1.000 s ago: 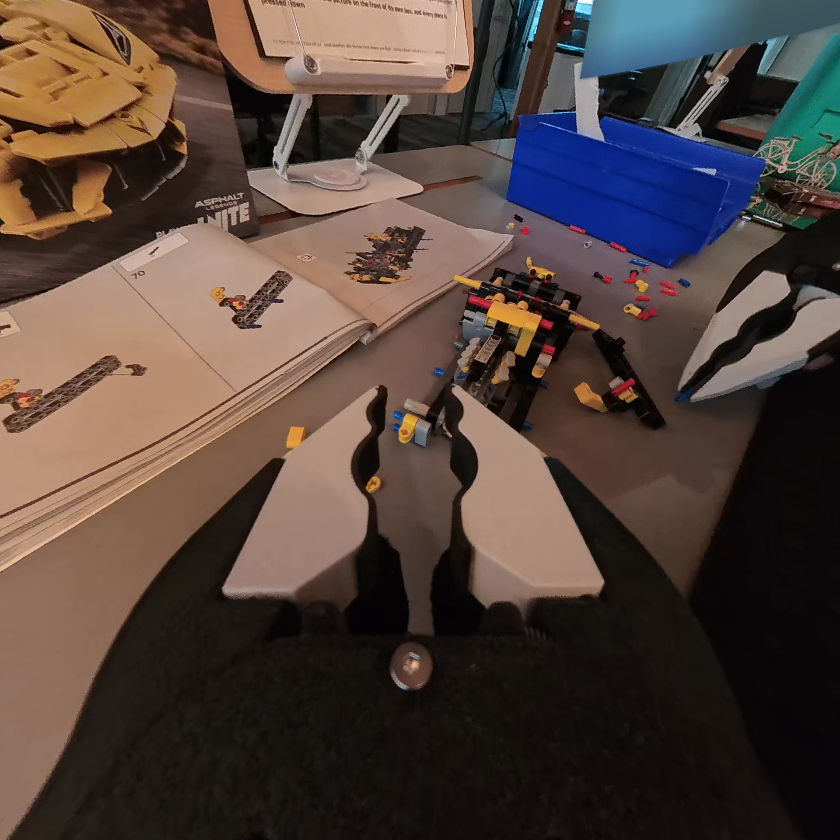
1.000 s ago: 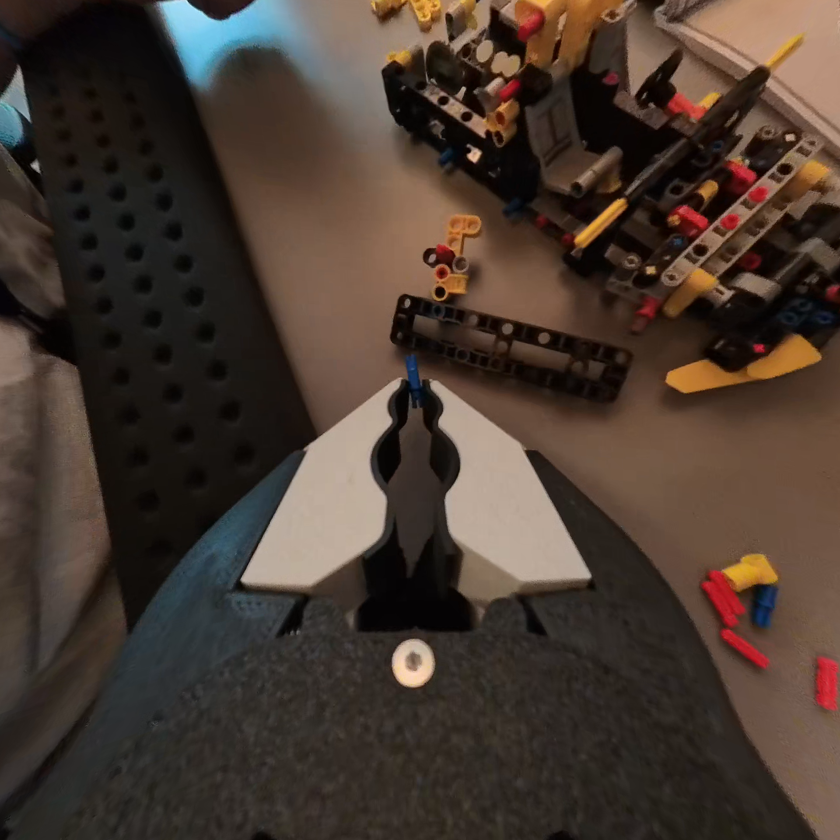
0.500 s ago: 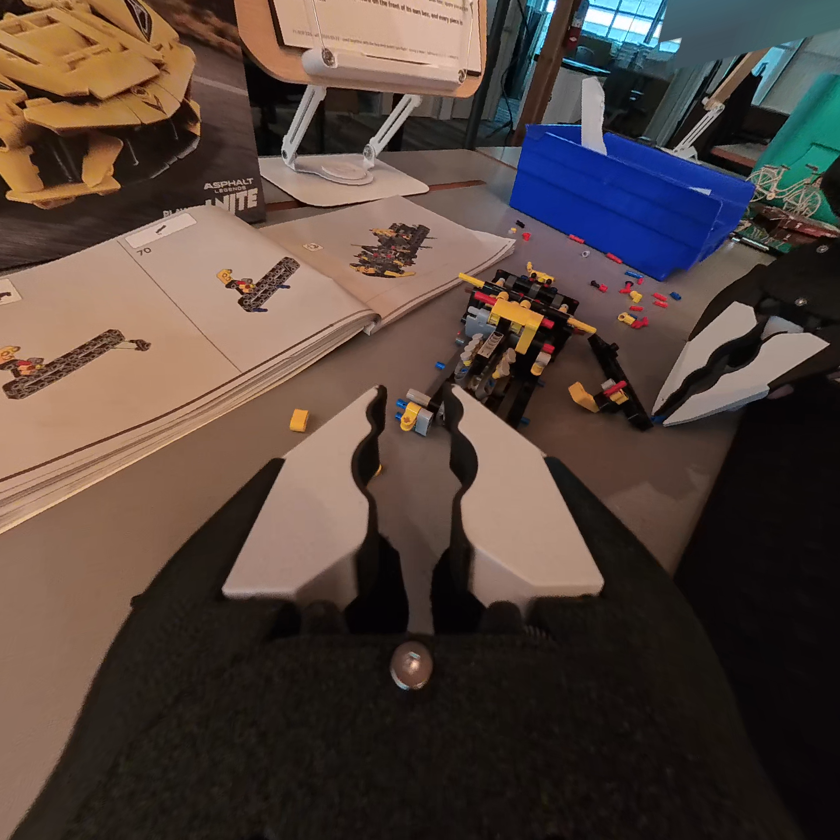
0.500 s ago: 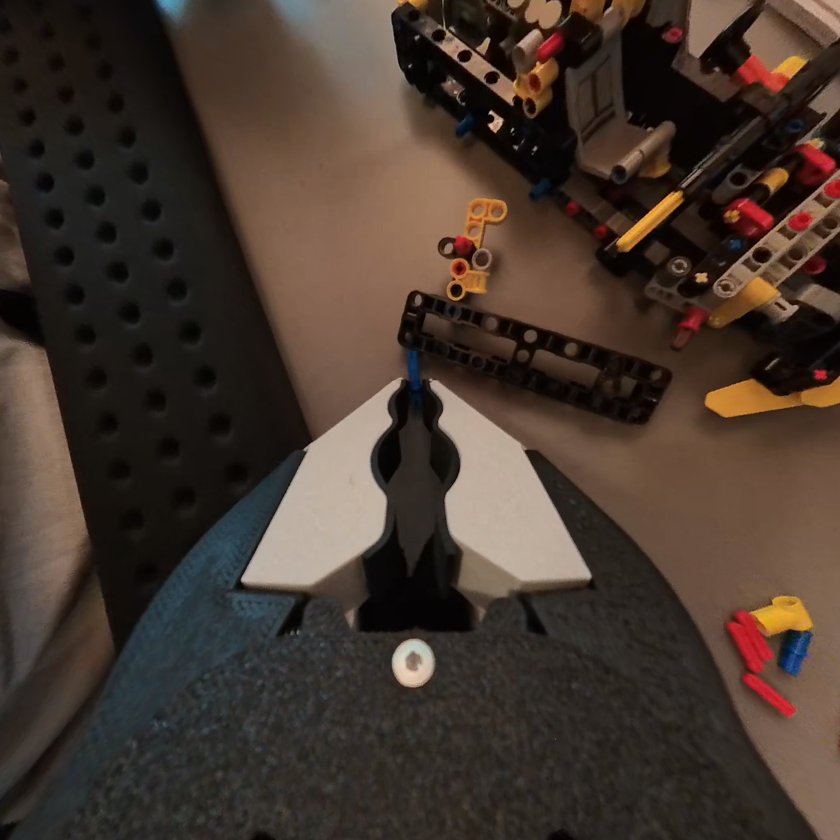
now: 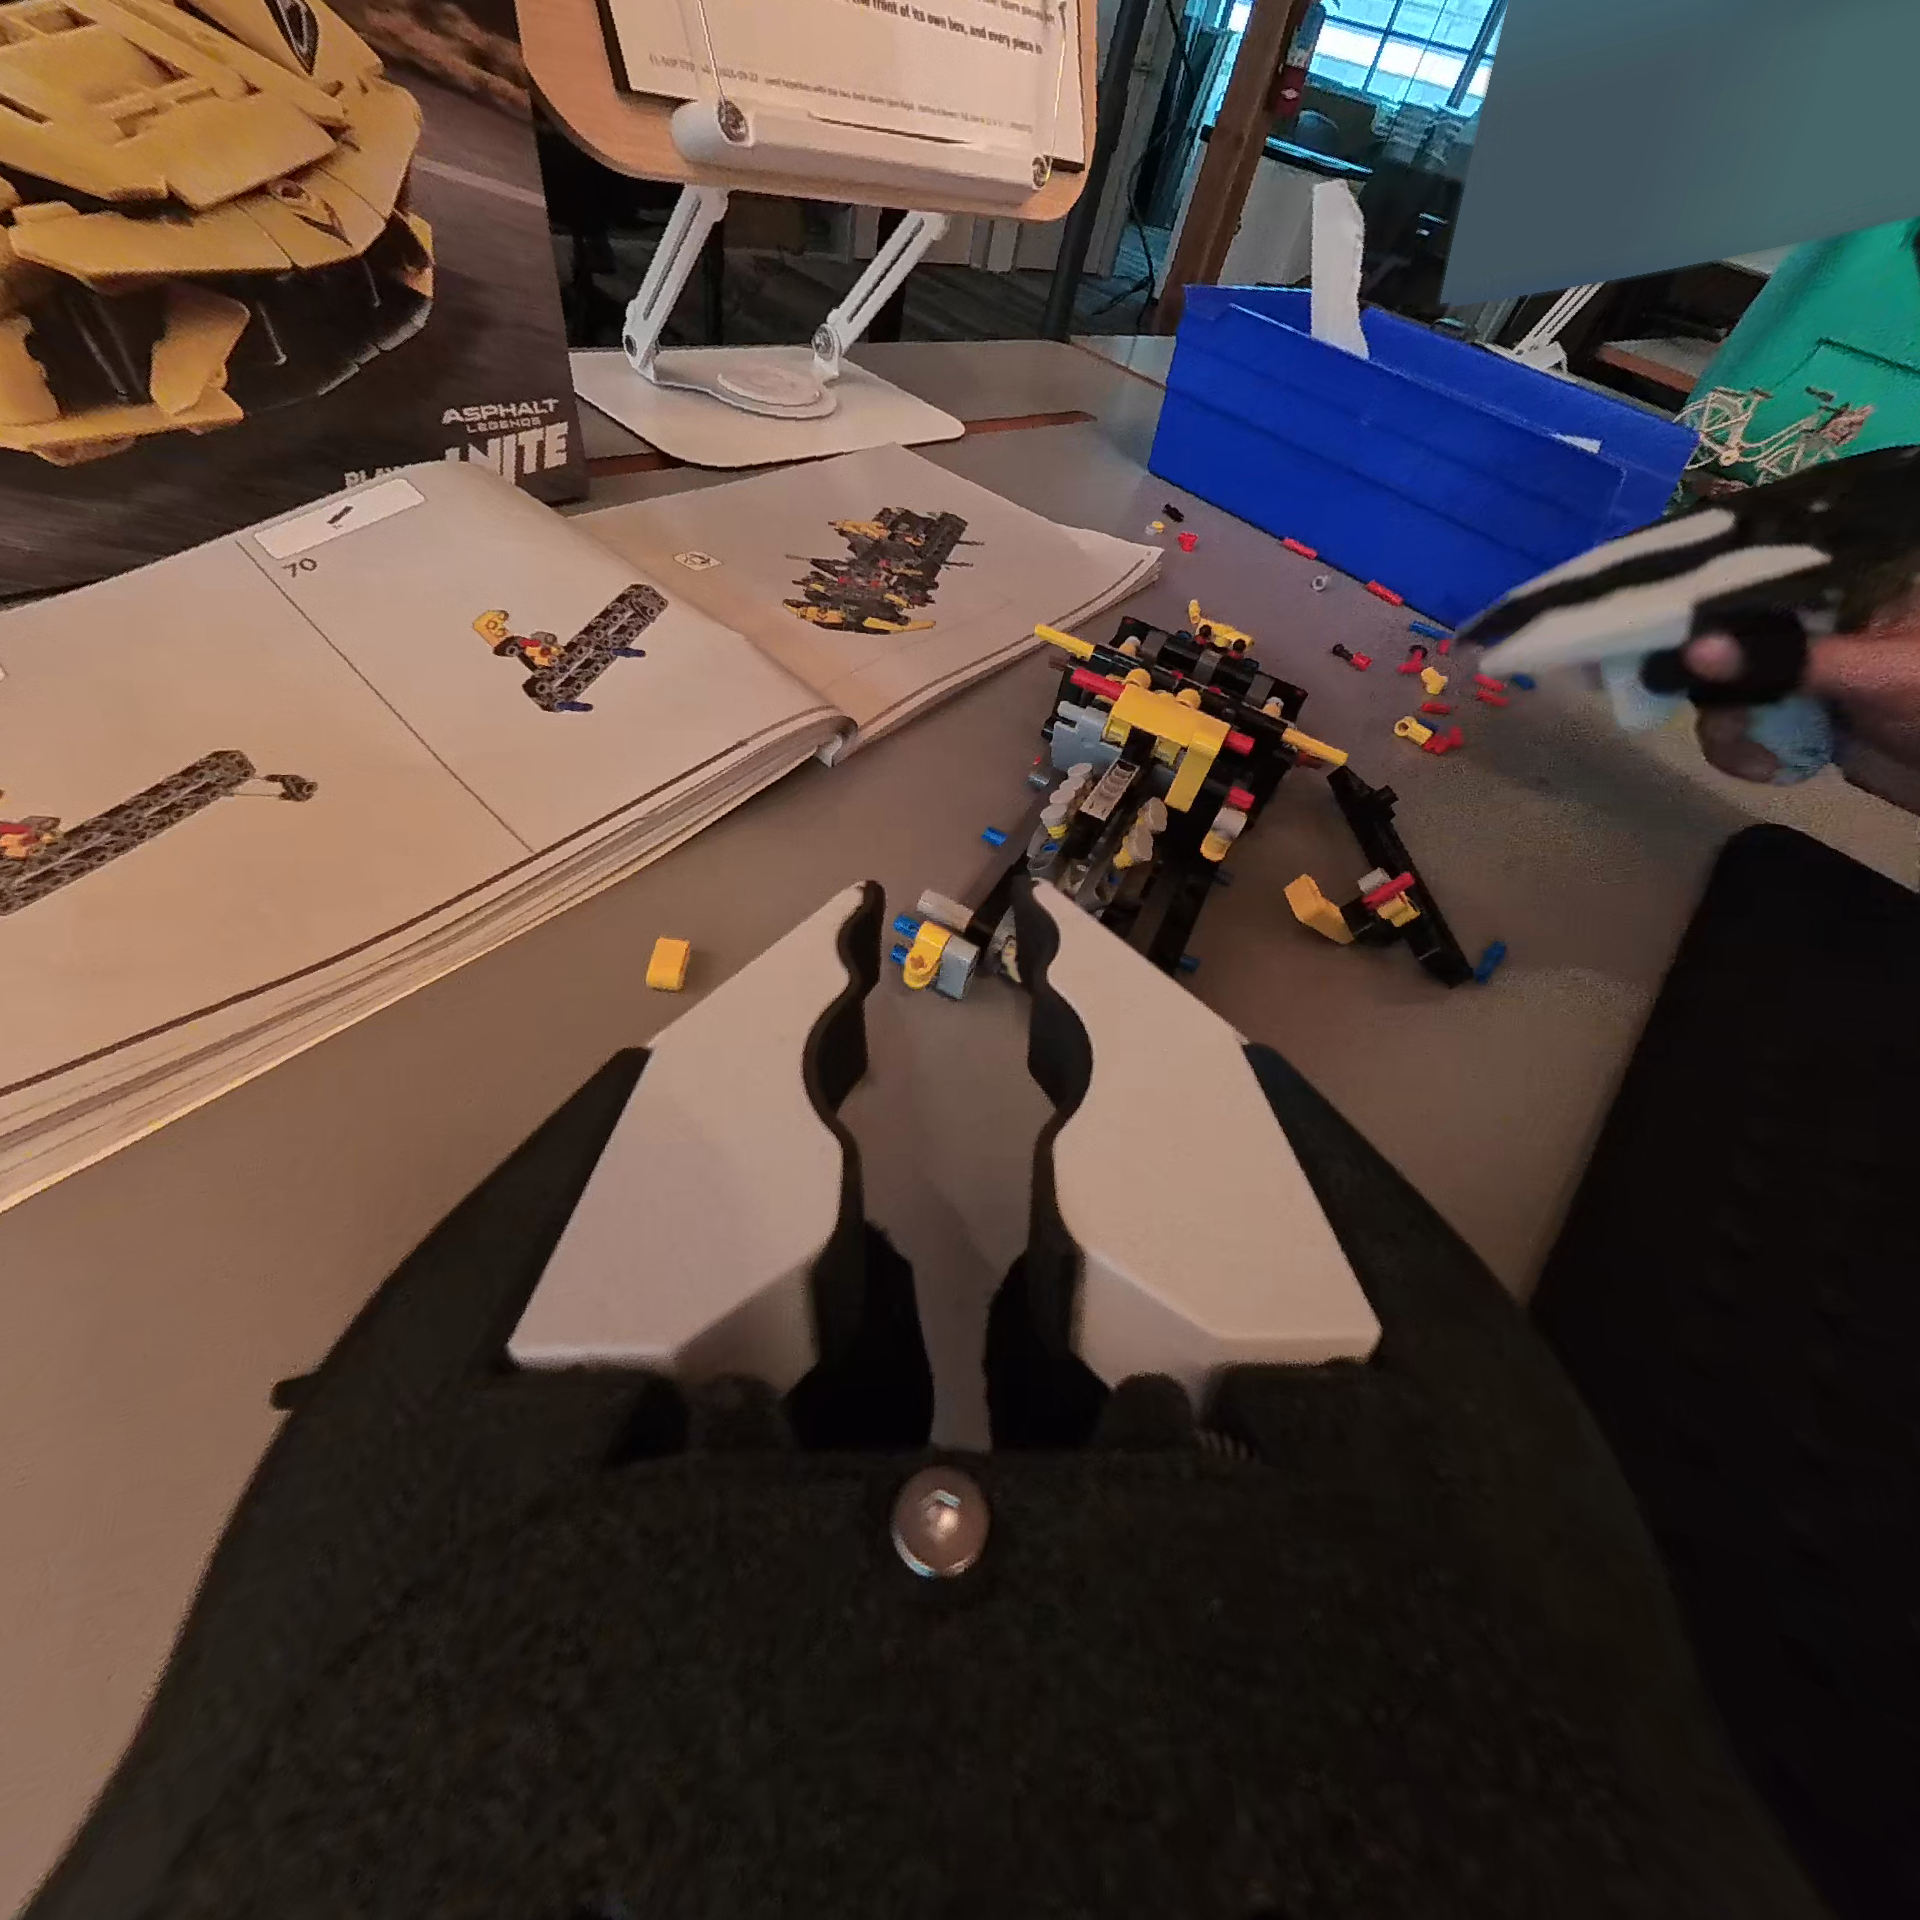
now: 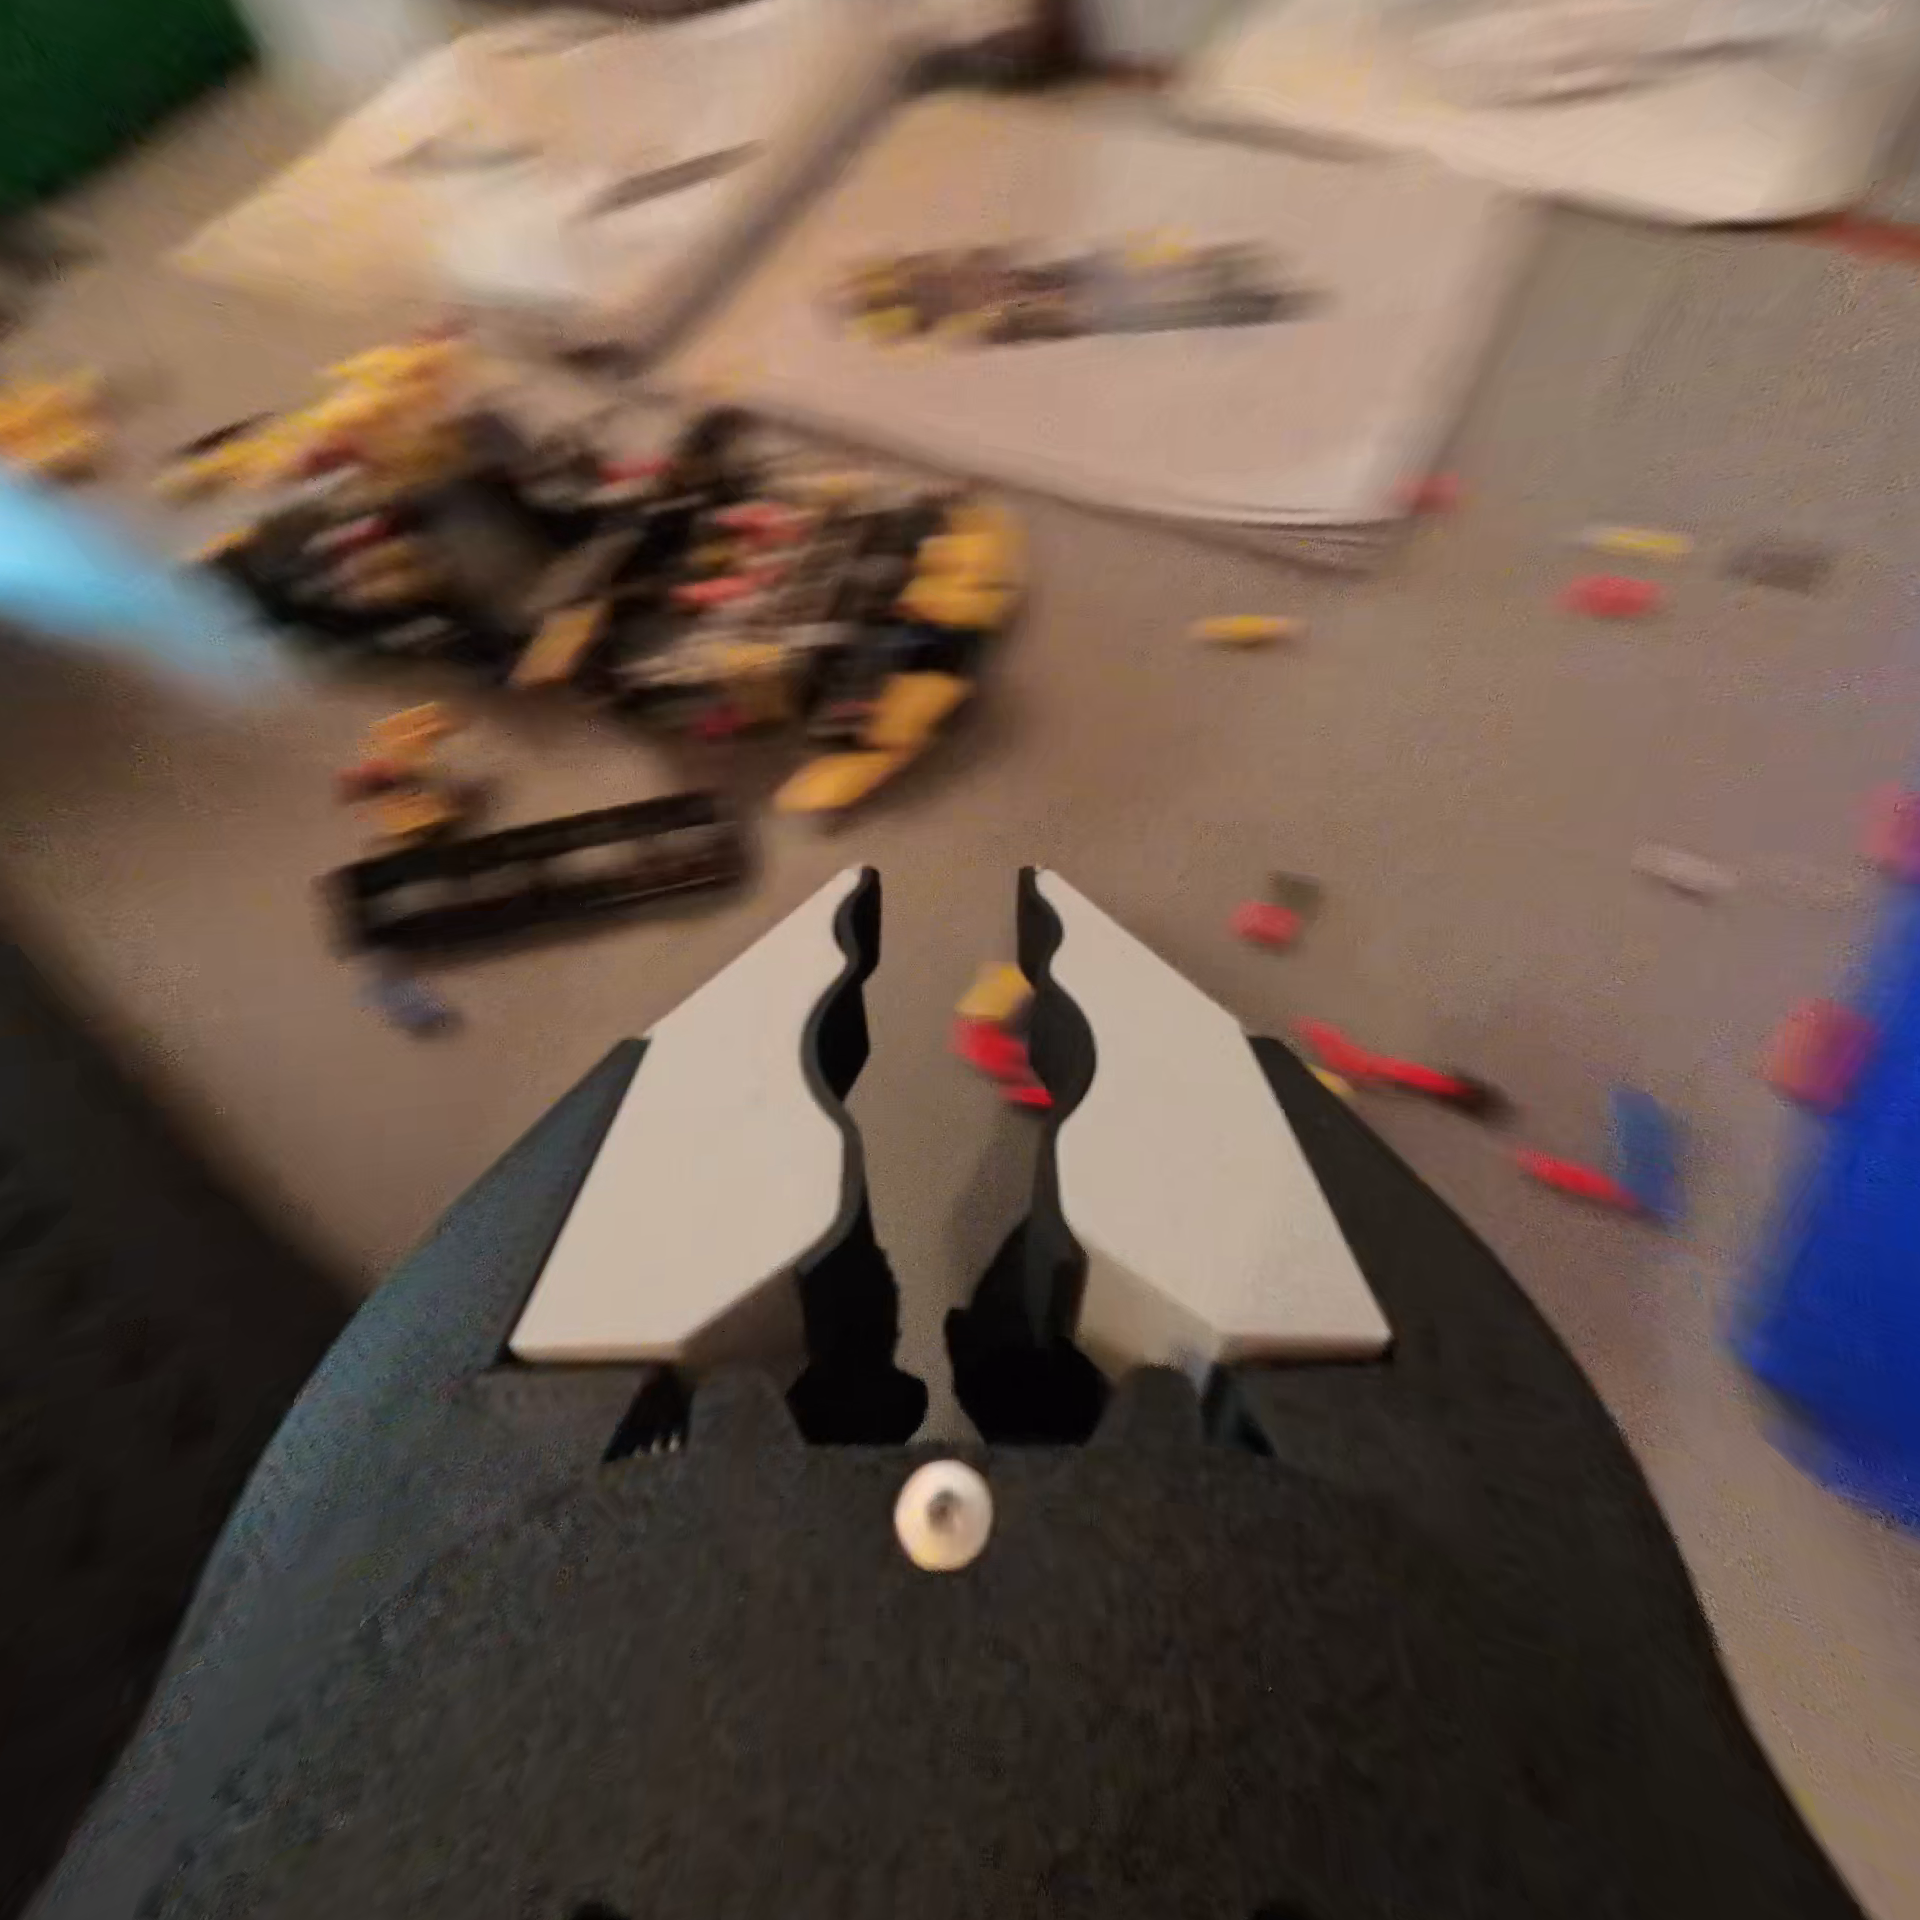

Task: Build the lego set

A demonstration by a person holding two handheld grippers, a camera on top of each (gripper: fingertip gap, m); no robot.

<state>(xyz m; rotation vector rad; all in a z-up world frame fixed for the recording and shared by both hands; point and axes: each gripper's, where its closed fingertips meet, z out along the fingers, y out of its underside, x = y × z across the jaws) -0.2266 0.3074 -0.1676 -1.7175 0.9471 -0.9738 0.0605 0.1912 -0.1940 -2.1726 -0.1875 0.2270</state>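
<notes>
- Right now my left gripper (image 5: 945, 914) hangs low over the grey tabletop (image 5: 260, 1299), its grey fingers spread apart with nothing between them.
- Just past its tips lies a small grey-and-yellow connector piece (image 5: 935, 951), beside the near end of the half-built black, yellow and red lego chassis (image 5: 1153, 790).
- Left of that, a single yellow brick (image 5: 667, 962) sits alone near the open instruction booklet (image 5: 416, 727).
- A long black perforated beam (image 5: 1392, 873) lies right of the chassis, with a yellow-and-red cluster touching it.
- My right gripper (image 6: 948, 883) is released too, fingers parted and empty; its view is badly smeared by motion.
- Through the blur I make out the black beam (image 6: 540, 868) ahead to the left and the chassis (image 6: 623, 582) beyond it.
- Loose red, yellow and blue pins (image 5: 1439, 696) are scattered in front of the blue plastic bin (image 5: 1403, 457).
</notes>
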